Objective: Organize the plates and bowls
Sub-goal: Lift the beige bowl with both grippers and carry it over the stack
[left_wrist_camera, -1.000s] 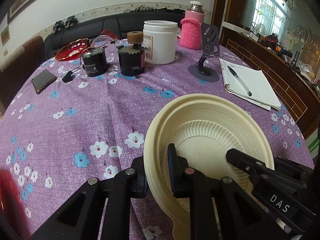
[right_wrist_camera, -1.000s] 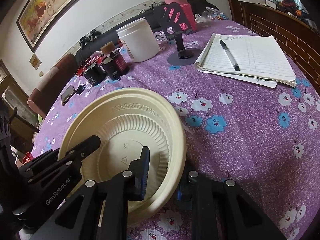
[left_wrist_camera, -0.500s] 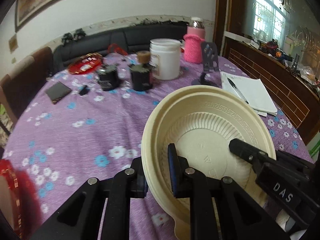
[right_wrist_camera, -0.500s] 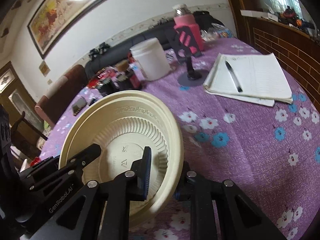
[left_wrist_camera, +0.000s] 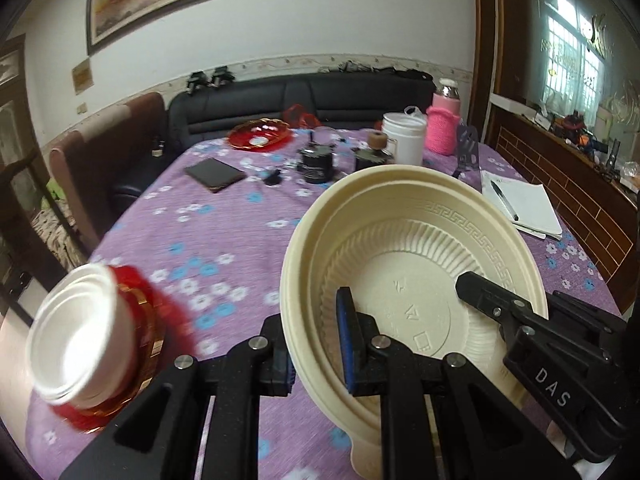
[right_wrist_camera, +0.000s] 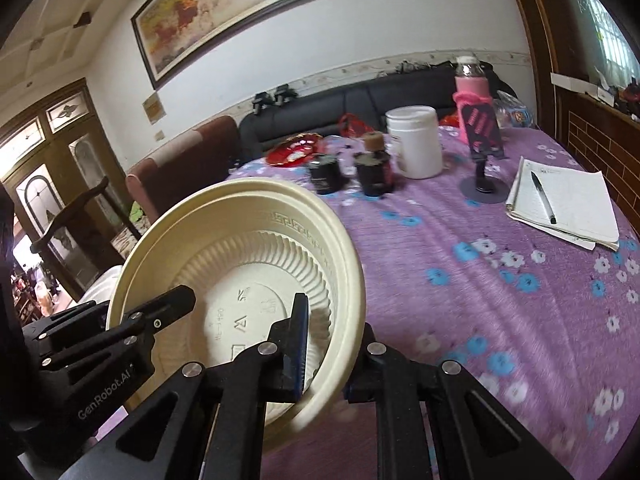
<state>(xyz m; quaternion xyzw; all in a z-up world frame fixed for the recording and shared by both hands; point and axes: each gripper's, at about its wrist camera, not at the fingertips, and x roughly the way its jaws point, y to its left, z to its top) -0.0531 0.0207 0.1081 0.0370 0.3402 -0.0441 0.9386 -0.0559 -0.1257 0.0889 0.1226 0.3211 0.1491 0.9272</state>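
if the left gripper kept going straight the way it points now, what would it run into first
Probably bare purple tablecloth: the left gripper, clamped on the cream plate, aims down at open cloth short of the black jars. Depth is unclear.

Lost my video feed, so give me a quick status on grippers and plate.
Left gripper and right gripper both shut on cream plate rim, opposite sides. Plate held off the purple table. White bowls on red plates at left; nothing blocking.

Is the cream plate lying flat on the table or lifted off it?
Lifted: the cream plate hangs tilted above the purple tablecloth, both grippers clamping opposite rims.
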